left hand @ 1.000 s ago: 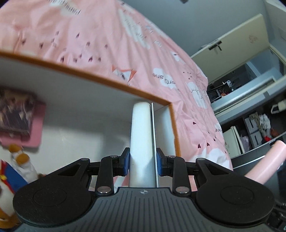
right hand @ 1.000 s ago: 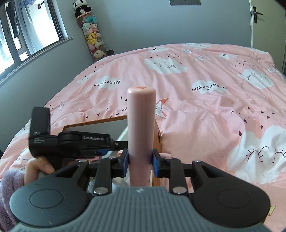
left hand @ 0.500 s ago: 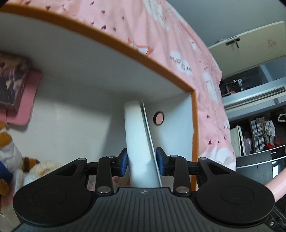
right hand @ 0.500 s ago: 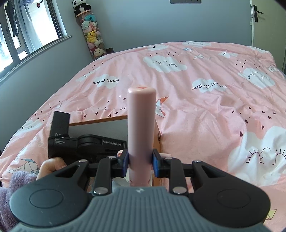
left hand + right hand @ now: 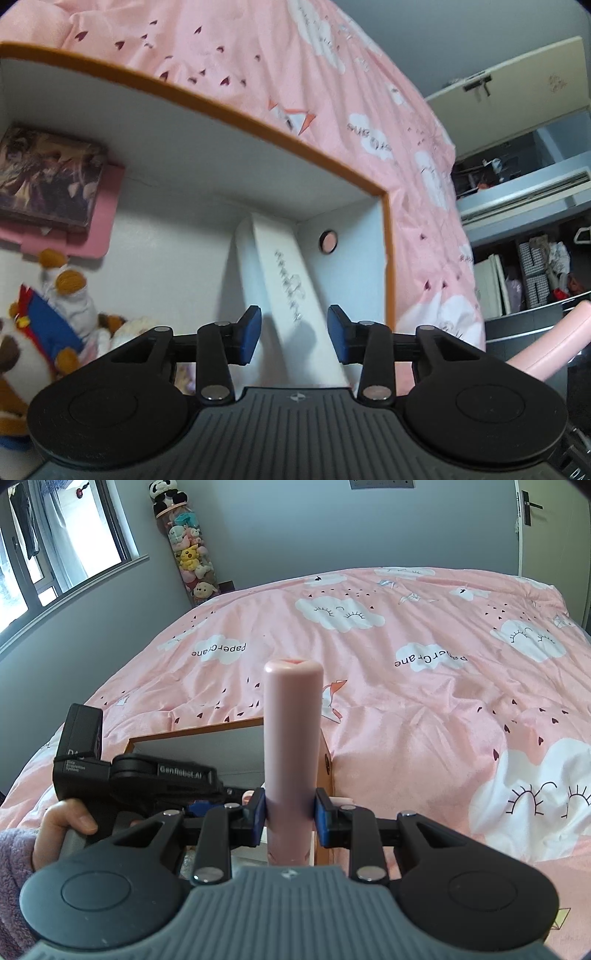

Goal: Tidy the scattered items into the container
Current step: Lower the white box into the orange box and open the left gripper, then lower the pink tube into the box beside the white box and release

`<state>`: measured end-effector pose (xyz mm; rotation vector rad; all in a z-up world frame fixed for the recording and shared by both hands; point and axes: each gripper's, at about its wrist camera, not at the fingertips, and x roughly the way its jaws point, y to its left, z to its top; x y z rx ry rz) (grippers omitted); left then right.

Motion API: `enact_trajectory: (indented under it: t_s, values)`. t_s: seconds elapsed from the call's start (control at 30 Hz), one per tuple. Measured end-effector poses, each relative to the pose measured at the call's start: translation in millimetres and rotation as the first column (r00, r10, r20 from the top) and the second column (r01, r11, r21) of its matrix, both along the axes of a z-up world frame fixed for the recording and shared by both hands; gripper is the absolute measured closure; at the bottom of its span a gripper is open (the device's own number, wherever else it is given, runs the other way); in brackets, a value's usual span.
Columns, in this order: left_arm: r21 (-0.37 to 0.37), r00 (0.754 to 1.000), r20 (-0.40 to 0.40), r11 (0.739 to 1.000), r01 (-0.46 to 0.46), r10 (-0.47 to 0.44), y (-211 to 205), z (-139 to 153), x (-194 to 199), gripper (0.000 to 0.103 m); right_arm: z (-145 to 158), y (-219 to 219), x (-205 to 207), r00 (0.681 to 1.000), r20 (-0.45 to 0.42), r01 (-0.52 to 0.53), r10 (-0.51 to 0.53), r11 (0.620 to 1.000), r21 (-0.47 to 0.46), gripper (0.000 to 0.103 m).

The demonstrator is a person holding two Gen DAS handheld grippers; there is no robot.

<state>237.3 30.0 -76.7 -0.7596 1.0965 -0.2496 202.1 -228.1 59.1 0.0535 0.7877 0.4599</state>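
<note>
My left camera peers close down into the box [image 5: 207,173]; my right looks over that box [image 5: 192,734] across the bed [image 5: 424,709].

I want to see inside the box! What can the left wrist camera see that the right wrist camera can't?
Only the left wrist view shows the box's inside: the white case lying in it between the left tool's open pads, its jaws having just been opening, the plush toys and a picture box.

Only the right wrist view shows the window and the person's hand.

Both show the orange-rimmed box, the pink bedspread and the pink tube gripped by the right tool.
</note>
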Motion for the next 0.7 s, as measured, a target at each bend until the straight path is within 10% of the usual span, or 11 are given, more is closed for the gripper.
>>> enact_trajectory:
  t_s: [0.7]
  values:
    - [0.044,0.997,0.043,0.997,0.069,-0.071,-32,-10,14,0.071,-4,2,7,1.000,-0.013,0.011,-0.011,1.000,-0.019,0.073]
